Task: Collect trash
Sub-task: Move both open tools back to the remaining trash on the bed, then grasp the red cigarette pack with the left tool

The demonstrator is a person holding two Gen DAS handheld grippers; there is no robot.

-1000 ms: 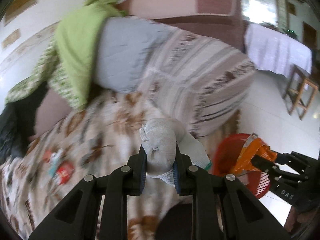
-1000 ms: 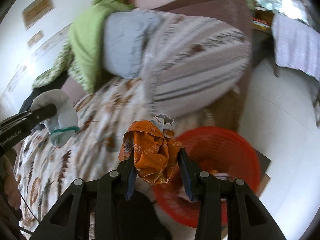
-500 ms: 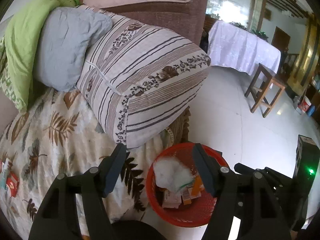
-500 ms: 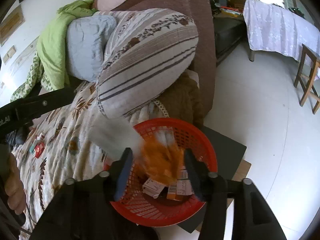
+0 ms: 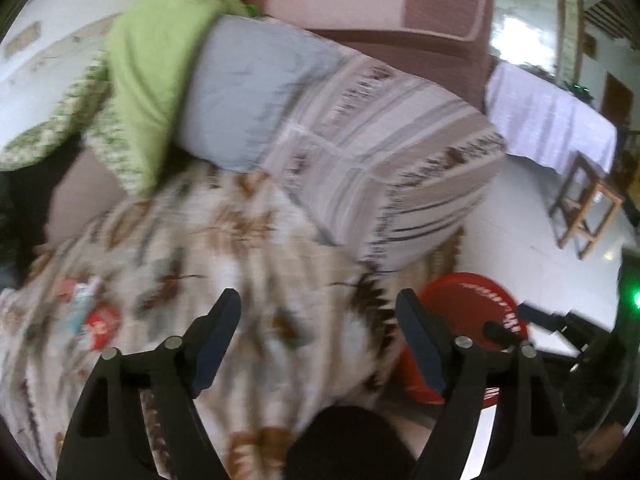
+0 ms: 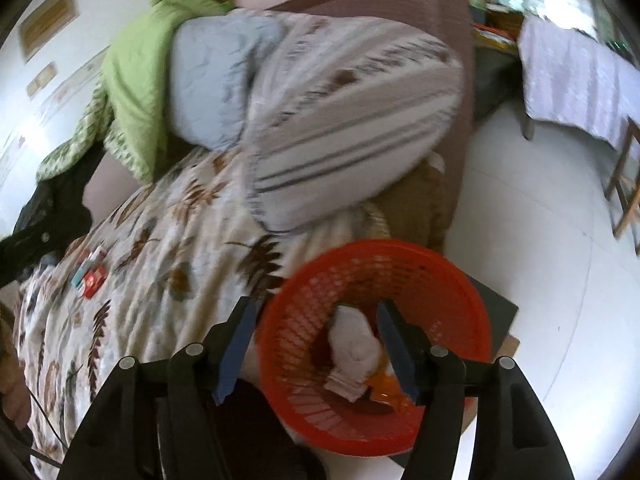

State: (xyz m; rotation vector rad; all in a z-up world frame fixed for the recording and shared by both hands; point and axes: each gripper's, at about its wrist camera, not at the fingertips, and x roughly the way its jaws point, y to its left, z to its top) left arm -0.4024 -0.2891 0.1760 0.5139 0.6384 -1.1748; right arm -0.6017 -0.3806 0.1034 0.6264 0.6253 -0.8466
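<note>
The left gripper hangs over the leaf-patterned blanket on the bed; its jaws have just been opening and stand wide apart with nothing between them. The right gripper is above the red basket, which stands on the floor at the bed's edge; its jaws have also just been opening, and they hold nothing. Inside the basket lie a crumpled white wad and an orange wrapper (seen between the right gripper's jaws but lying down in the basket, apart from the pads). In the left wrist view the same basket shows to the right, with the right gripper's black frame partly in front of it. More trash, a few small red and teal packets, lies on the blanket well to the left of the basket. A striped pillow rests behind it, beside a pale blue cushion and a green cloth
</note>
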